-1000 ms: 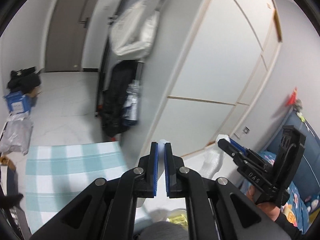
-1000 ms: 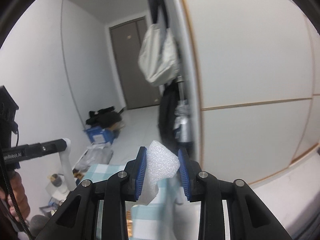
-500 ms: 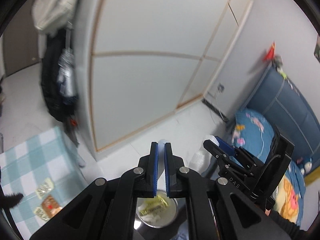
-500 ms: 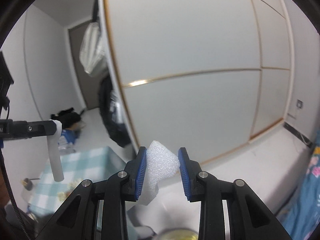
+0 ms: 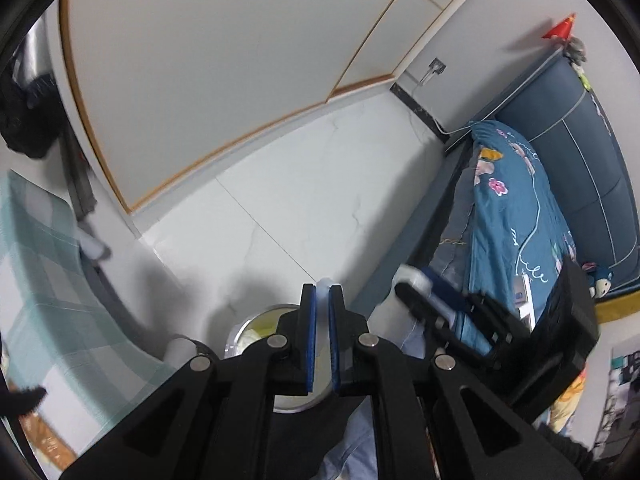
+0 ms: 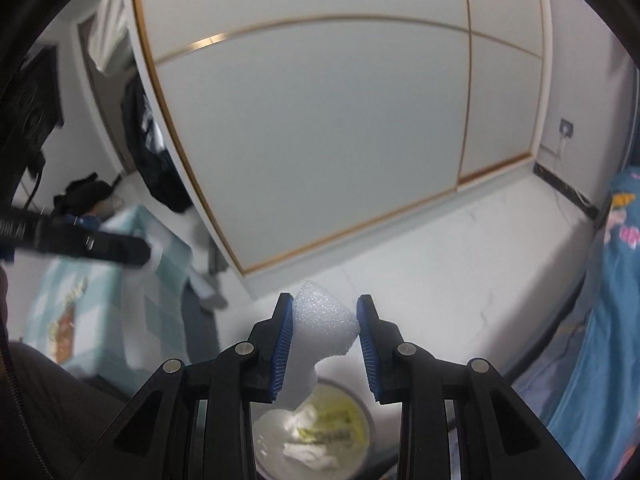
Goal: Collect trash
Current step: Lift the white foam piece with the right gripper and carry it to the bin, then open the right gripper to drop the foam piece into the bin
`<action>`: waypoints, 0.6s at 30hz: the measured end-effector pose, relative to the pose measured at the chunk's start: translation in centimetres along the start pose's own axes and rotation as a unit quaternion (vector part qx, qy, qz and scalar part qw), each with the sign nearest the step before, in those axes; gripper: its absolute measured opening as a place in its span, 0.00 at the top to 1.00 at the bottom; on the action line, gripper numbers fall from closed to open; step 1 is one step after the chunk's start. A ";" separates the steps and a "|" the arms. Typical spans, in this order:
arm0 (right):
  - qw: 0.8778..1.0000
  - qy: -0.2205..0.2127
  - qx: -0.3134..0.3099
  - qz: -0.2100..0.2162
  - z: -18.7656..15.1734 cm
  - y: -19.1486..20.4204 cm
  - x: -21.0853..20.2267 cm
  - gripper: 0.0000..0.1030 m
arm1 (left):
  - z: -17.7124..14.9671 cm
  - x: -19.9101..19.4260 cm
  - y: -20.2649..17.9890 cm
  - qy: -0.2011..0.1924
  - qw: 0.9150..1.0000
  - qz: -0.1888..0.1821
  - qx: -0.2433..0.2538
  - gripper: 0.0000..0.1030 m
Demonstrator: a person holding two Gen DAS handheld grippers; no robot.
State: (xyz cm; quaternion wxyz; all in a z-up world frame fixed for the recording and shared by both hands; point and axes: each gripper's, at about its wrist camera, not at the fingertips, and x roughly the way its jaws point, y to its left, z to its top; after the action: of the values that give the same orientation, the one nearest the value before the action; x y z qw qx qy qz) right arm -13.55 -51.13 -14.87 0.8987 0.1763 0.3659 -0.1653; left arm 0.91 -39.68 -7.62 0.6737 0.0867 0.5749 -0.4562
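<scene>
My right gripper (image 6: 325,312) is shut on a chunk of white foam (image 6: 320,320) and holds it above a round metal trash bin (image 6: 360,400) on the floor, with yellow wrappers and white tissue inside. My left gripper (image 5: 322,292) is shut on a thin white foam strip (image 5: 323,282) that shows between the blue pads, also above the bin (image 5: 240,332). The right gripper with its foam shows at the right of the left wrist view (image 5: 416,284). The left gripper shows blurred at the left of the right wrist view (image 6: 132,254).
A table with a teal checked cloth (image 5: 40,280) stands at the left, with snack packets on it (image 6: 64,320). A white wardrobe (image 6: 320,120) faces me. A bed with blue floral bedding (image 5: 512,208) is at the right. White tiled floor (image 5: 320,200) lies between.
Both grippers have swung right and tilted down, away from the table, and now hang over the trash bin. Each still holds its foam.
</scene>
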 end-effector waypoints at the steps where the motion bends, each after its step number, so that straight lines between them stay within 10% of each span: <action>1: 1.000 0.005 0.001 -0.002 -0.6 -0.3 0.3 0.70 | 0.3 0.6 0.1 0.009 1.000 0.001 -0.002 0.98; 18: 0.993 0.111 0.044 -0.026 -7.0 -2.4 5.6 0.70 | -1.8 8.3 0.6 0.139 0.990 -0.005 -0.019 0.98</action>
State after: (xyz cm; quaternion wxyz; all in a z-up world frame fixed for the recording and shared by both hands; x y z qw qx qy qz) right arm -14.97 -51.09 -24.03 0.8395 0.2232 0.4600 -0.1842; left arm -0.53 -42.45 -15.59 0.5867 0.1333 0.6721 -0.4316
